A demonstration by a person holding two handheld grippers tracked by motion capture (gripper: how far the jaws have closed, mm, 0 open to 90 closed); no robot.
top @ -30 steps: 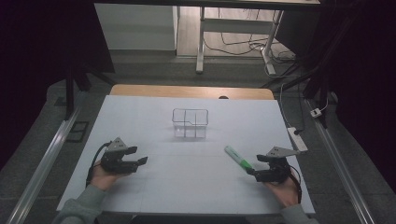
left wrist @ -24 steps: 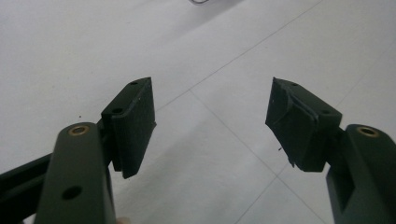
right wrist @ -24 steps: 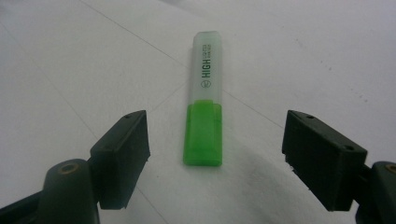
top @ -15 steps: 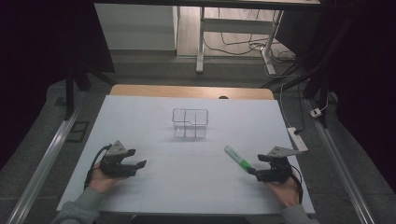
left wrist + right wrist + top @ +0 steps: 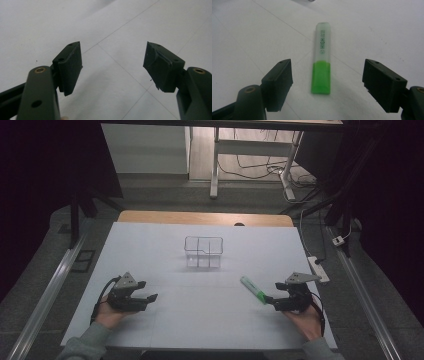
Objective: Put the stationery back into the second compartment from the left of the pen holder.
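A green highlighter (image 5: 253, 290) with a pale translucent cap lies flat on the white table, right of centre. In the right gripper view the highlighter (image 5: 321, 66) lies lengthwise just ahead of the wide-apart jaws, green end nearest. My right gripper (image 5: 270, 300) is open, resting on the table just right of the pen and not touching it. My left gripper (image 5: 147, 297) is open at the front left, with only bare table between its jaws in the left gripper view (image 5: 113, 67).
A small clear wire-framed basket (image 5: 203, 251) with compartments stands at the table's middle, farther back. The white table sheet (image 5: 210, 325) ends at a wooden edge (image 5: 200, 218) at the back. A power strip (image 5: 318, 268) lies by the right edge.
My left gripper has drawn slightly back towards the front edge. The right gripper and highlighter have stayed where they were.
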